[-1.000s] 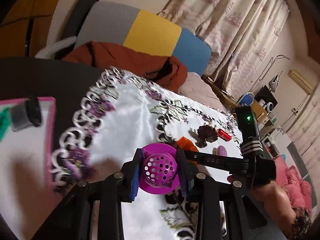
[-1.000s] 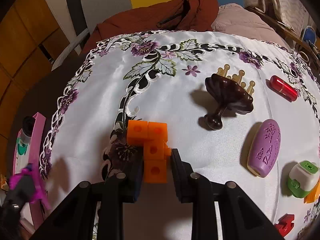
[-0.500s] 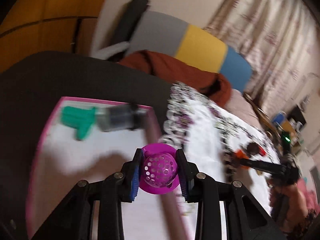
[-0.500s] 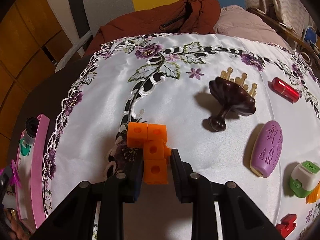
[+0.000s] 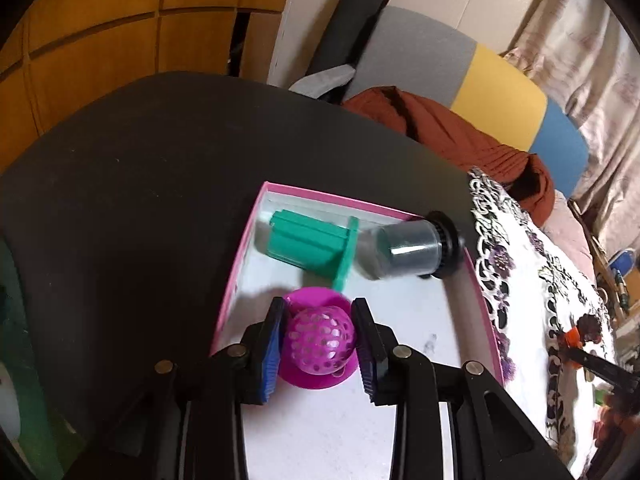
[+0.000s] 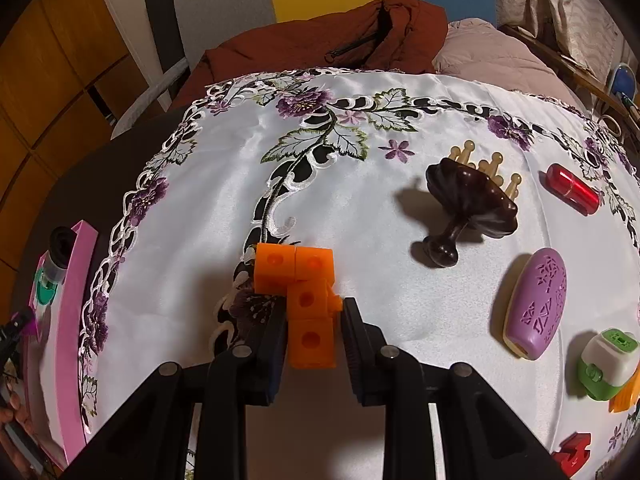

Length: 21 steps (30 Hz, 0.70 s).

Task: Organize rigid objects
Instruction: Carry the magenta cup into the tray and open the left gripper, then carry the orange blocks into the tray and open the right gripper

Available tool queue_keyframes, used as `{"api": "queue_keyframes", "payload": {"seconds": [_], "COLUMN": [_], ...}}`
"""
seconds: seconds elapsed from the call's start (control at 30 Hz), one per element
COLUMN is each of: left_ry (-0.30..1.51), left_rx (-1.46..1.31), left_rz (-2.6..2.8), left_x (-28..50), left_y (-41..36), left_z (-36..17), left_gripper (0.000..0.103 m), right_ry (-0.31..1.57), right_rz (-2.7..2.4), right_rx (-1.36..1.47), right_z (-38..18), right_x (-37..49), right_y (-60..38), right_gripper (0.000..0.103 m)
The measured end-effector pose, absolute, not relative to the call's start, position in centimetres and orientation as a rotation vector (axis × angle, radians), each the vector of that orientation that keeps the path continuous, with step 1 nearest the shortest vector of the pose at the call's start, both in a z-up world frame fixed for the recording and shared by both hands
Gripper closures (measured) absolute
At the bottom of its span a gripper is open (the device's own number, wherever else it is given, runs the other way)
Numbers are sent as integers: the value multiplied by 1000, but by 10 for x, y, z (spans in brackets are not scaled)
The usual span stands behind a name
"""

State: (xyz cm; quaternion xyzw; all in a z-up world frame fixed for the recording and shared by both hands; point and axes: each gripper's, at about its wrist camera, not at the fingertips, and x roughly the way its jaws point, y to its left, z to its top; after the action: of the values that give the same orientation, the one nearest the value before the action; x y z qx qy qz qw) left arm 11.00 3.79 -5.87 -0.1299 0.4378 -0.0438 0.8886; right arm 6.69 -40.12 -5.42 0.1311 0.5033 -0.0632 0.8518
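The pink tray's [image 5: 476,280] upper half is blocked by the green-and-clear container [image 5: 352,246]; its white floor lower right lies open.

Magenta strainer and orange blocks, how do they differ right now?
The magenta strainer is round and perforated; the orange blocks are square cubes joined together. The strainer sits over the pink tray; the blocks are over the white cloth. Both sit between gripper fingers, left and right.
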Motion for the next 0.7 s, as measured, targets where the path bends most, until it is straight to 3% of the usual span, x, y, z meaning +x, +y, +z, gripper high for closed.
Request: {"api": "queue_keyframes", "payload": {"seconds": [0.17, 0.23, 0.37, 0.43, 0.7], "left_ry": [900, 883, 845, 829, 822], "left_rx": [-287, -301, -311, -312, -232], "left_rz": [-55, -50, -47, -60, -158], "left_x": [115, 112, 99, 91, 67], "left_y": [46, 49, 47, 42, 9], "left_z": [-52, -49, -45, -43, -41], "left_gripper": [62, 49, 37, 23, 11], "right_ry": [1061, 1061, 1060, 1058, 1025], "right_rz": [-138, -140, -141, -137, -92], "right_rx": [276, 278, 278, 284, 326], "right_z": [-55, -55, -55, -54, -48], "right_x": [67, 67, 67, 67, 64], "right_y": [-402, -402, -402, -402, -399], "right_gripper": [78, 78, 78, 78, 78]}}
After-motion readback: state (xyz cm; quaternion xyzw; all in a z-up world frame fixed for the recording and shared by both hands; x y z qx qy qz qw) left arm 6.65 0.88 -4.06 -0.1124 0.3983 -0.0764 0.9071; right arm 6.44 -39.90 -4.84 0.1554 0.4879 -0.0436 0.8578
